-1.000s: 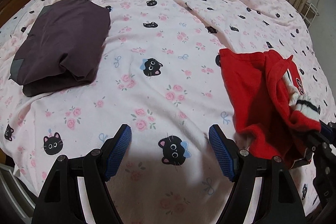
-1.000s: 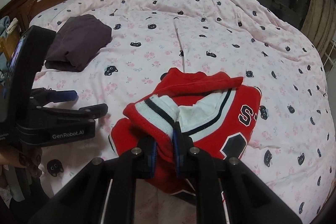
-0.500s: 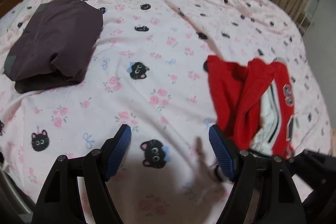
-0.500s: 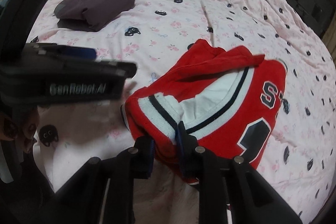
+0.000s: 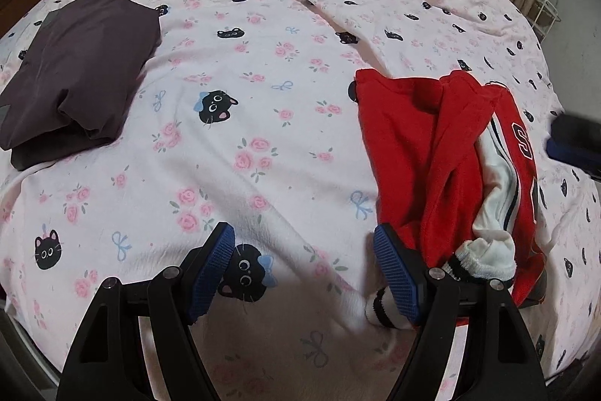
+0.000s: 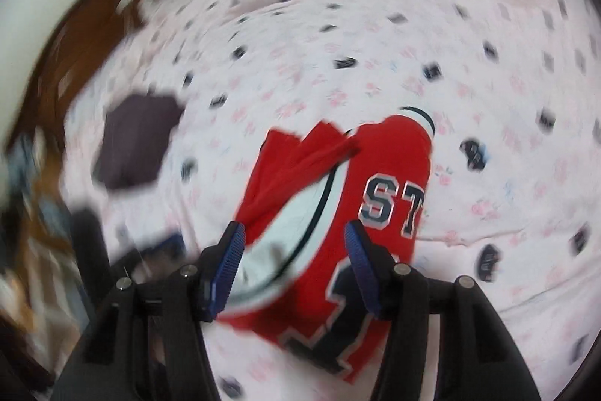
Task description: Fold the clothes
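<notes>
Right hand-held gripper (image 6: 295, 252), jaws just opening, tilts down over red jersey (image 6: 390, 175).

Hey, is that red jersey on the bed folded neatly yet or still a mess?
Still a mess. The red jersey lies bunched on the bed sheet, white lining and striped cuff spilling out, unlike the squared dark garment.

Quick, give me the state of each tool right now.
Left tool: open, holding nothing, above the bedspread.
Right tool: open, its jaws have just been opening; the red jersey lies below, no longer gripped.
</notes>
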The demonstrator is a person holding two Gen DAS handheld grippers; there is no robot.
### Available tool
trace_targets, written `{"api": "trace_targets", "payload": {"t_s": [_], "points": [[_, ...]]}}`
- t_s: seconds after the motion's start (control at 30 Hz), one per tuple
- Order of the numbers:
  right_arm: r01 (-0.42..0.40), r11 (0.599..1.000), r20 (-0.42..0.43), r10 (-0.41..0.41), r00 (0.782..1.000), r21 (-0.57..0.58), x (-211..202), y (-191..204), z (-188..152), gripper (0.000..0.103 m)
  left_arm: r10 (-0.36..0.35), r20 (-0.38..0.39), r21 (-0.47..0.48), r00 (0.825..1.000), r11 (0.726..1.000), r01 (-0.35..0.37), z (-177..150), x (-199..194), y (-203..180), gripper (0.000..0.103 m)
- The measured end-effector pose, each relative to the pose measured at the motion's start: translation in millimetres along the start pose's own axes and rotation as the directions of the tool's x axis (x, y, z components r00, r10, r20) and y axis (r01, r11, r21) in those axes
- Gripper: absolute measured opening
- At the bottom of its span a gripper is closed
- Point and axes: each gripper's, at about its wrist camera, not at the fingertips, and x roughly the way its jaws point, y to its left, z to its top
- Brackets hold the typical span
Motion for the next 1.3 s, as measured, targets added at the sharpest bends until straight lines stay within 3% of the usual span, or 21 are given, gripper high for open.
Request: {"api": "trace_targets", "payload": {"t_s": [0.13, 0.23, 0.37, 0.43, 0.63, 0.7, 0.73, 1.1, 1.3], "points": [[-0.088, 0.978, -0.005, 0.091, 0.996, 0.191, 27.3, -28.6, 24.4, 0.058, -0.002, 0.015, 0.012, 1.000, 1.000, 0.002, 0.8, -6.3, -1.6, 0.072], [-0.082, 0.957, -0.014, 0.089, 0.996, 0.278, 47.9, -41.0, 31.7, 0.055, -0.005, 0.029, 0.024, 1.000, 1.000, 0.004, 1.1, -10.2, -2.7, 0.072], [-0.072, 0.951, -0.010, 0.079, 0.997, 0.299, 58.3, -45.2, 34.8, 0.025, -0.019, 0.052, 0.031, 0.998, 0.999, 0.018, 2.6, -16.5, -3.7, 0.072], [-0.077, 0.949, 0.000, 0.081, 0.997, 0.306, 57.3, -46.0, 37.6, 0.023, -0.039, 0.076, 0.032, 0.996, 0.999, 0.036, 4.2, -22.6, -4.6, 0.072], [-0.049, 0.961, -0.003, 0.052, 0.999, 0.274, 59.0, -38.8, 43.6, 0.022, -0.068, 0.107, 0.106, 0.992, 0.993, 0.057, 4.0, -28.2, -17.8, 0.072], [-0.033, 0.965, -0.010, 0.037, 0.999, 0.260, 60.7, -36.4, 45.3, 0.005, -0.061, 0.095, 0.116, 0.994, 0.992, 0.050, 2.5, -22.8, -21.6, 0.072], [-0.028, 0.968, -0.006, 0.031, 0.999, 0.249, 59.0, -34.5, 45.6, 0.004, -0.060, 0.087, 0.114, 0.994, 0.992, 0.050, 1.8, -20.2, -22.5, 0.072], [-0.030, 0.997, 0.084, 0.024, 0.996, 0.077, 12.0, 15.1, 58.9, 0.004, -0.056, 0.080, 0.110, 0.995, 0.993, 0.047, -6.5, -42.1, -15.9, 0.072], [-0.004, 0.999, 0.026, 0.003, 1.000, 0.035, 40.7, 42.1, 72.1, 0.004, -0.059, 0.055, 0.144, 0.997, 0.988, 0.050, -13.3, -47.2, -17.5, 0.072]]}}
